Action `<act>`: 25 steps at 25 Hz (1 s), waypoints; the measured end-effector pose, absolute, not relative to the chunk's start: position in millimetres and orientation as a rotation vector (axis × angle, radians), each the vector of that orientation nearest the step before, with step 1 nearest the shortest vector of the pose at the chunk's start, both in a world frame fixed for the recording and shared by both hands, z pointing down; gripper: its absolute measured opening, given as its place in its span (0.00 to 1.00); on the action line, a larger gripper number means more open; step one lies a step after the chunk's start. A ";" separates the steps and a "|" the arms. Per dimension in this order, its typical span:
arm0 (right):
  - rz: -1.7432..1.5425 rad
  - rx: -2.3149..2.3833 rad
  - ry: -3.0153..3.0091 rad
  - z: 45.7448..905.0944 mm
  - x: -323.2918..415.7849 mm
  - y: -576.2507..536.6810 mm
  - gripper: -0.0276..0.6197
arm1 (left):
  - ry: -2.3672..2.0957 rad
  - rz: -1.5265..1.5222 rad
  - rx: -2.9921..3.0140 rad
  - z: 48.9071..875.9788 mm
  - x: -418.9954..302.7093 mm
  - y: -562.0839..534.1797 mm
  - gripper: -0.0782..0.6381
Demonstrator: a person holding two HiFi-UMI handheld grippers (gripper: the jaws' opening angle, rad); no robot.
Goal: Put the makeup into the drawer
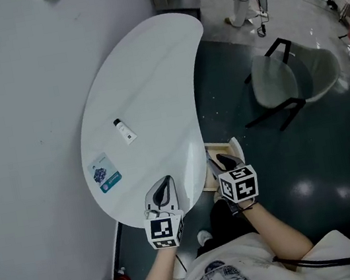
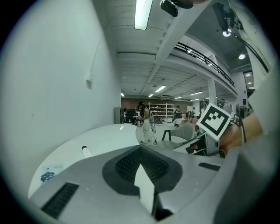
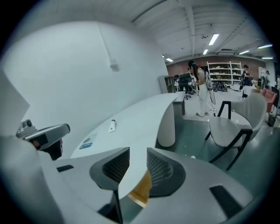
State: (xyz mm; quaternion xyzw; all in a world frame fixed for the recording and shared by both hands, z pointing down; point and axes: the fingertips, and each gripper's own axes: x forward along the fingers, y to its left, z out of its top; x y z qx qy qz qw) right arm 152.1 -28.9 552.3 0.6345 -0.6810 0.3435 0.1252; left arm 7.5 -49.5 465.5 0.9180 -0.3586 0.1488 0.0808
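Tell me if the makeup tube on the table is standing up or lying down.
Lying down. The makeup tube rests flat on its side on the white table, its black cap at one end.

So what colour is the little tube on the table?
The tube is white with a black cap. It shows best in the head view.

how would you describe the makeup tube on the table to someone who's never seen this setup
Find the curved white table that runs along the wall. Near its middle, towards the wall side, lies a small tube. It is slim and white with a black cap, unlike its only neighbour, a flat packet with blue print.
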 end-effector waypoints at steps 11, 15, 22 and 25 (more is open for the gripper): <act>0.728 1.822 -2.236 435.9 51.2 4.2 0.24 | -1.210 0.303 2.777 401.2 -73.2 -11.6 0.16; 0.662 1.800 -2.291 411.9 21.3 18.3 0.23 | -1.264 0.277 2.773 383.5 -101.3 2.3 0.16; 0.582 1.793 -2.364 379.5 -17.6 35.1 0.21 | -1.333 0.243 2.773 361.0 -139.3 22.8 0.16; 0.534 1.778 -2.383 368.9 -29.8 41.0 0.19 | -1.354 0.224 2.764 354.4 -151.5 30.3 0.16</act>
